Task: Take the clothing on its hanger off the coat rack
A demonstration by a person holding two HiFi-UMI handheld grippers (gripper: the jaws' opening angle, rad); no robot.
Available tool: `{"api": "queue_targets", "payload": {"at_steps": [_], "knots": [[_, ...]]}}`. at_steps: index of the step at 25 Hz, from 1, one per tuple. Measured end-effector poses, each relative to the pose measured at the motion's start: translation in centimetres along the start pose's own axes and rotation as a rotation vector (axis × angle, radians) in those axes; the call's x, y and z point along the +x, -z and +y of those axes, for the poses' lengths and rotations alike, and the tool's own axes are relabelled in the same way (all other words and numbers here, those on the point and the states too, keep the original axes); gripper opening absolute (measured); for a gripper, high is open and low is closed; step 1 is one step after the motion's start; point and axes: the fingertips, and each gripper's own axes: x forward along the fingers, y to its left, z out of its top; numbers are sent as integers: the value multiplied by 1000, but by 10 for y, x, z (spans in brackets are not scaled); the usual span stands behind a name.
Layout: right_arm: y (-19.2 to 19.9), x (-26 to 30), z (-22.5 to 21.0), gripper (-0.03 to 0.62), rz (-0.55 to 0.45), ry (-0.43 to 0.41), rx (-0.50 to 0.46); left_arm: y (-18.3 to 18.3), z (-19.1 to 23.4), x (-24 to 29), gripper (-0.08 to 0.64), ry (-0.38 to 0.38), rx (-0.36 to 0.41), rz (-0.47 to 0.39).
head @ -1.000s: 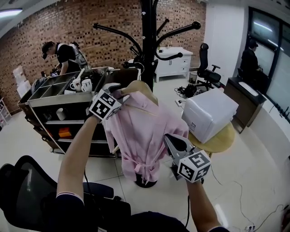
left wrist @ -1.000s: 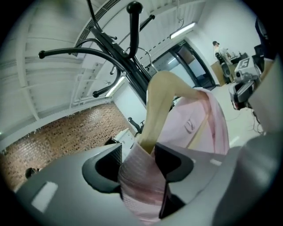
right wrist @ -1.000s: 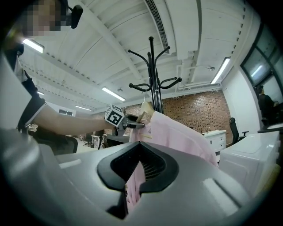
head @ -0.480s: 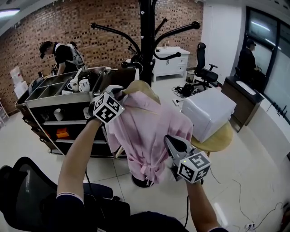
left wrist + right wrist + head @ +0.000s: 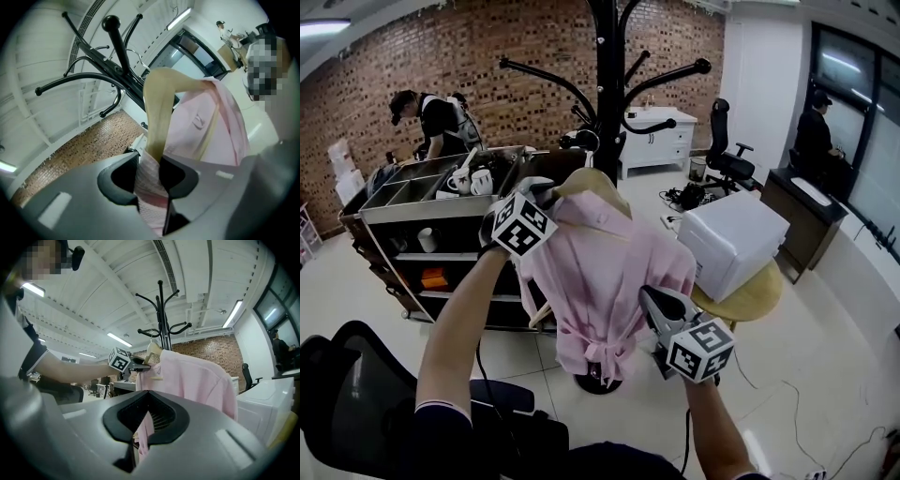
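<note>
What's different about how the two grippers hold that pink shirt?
The left gripper is high and has just closed on the hanger end under the shirt. The right gripper is low and pinches only loose cloth near the hem. Both are shut on pink fabric.

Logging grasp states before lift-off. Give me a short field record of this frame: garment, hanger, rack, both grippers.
garment: pink shirt, draped on a wooden hanger
on rack: hanger appears hooked over an arm of the black coat rack
left gripper: jaws have just been closing; shut on the hanger's end, with shirt fabric pinched in too
right gripper: jaws shut on a fold of the shirt's lower side
task state: not yet lifted off
</note>
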Motion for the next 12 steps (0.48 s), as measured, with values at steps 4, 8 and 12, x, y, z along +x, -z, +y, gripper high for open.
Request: {"api": "queue_targets", "payload": {"at_steps": [4,8,12], "knots": [[-3,-2,5,2,-9,-12,-3,-15,4,-8,123,-6,13,-5],[-3,-6,9,2,-16,-18,1,-24,0,-14,123,-4,20,0],[-6,-12,11,2,-32,-17,10,-34,-6,-18,123,10,15,8]]}}
